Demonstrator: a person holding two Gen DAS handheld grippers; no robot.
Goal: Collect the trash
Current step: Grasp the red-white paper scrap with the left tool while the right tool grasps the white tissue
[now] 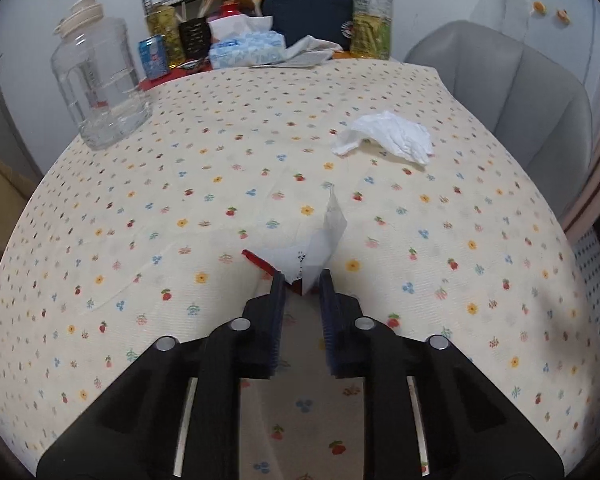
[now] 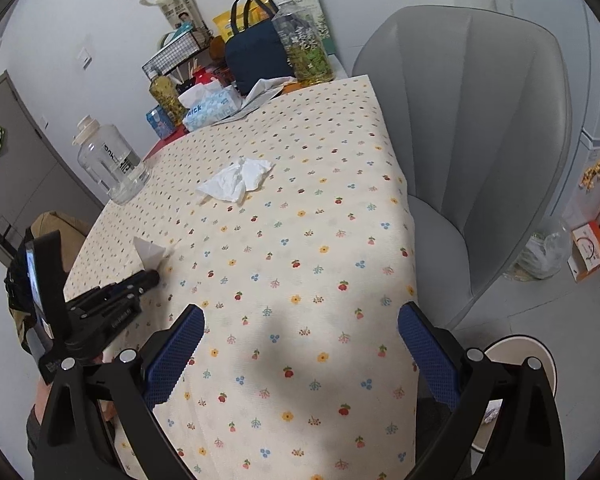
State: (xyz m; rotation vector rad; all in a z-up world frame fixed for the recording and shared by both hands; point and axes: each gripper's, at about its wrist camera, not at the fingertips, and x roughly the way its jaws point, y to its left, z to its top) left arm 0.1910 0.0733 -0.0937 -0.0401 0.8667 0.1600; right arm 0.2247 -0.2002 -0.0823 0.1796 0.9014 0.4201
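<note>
My left gripper (image 1: pixel 302 278) is shut on a clear plastic wrapper (image 1: pixel 320 246) with a red strip, held just above the flowered tablecloth (image 1: pixel 220 160). A crumpled white tissue (image 1: pixel 384 138) lies farther ahead to the right on the table. In the right wrist view my right gripper (image 2: pixel 300 320) is open and empty above the table's near part. The tissue (image 2: pixel 238 180) lies ahead of it, to the left. The left gripper (image 2: pixel 150 278) shows at the left with the wrapper (image 2: pixel 150 250) at its tip.
A clear jug (image 1: pixel 96 84) stands at the left. Tissue box (image 1: pixel 246 48), cans, bottles and a navy bag (image 1: pixel 308 4) crowd the far edge. A grey chair (image 2: pixel 480 140) stands to the right. A white bin (image 2: pixel 516 384) sits on the floor at lower right.
</note>
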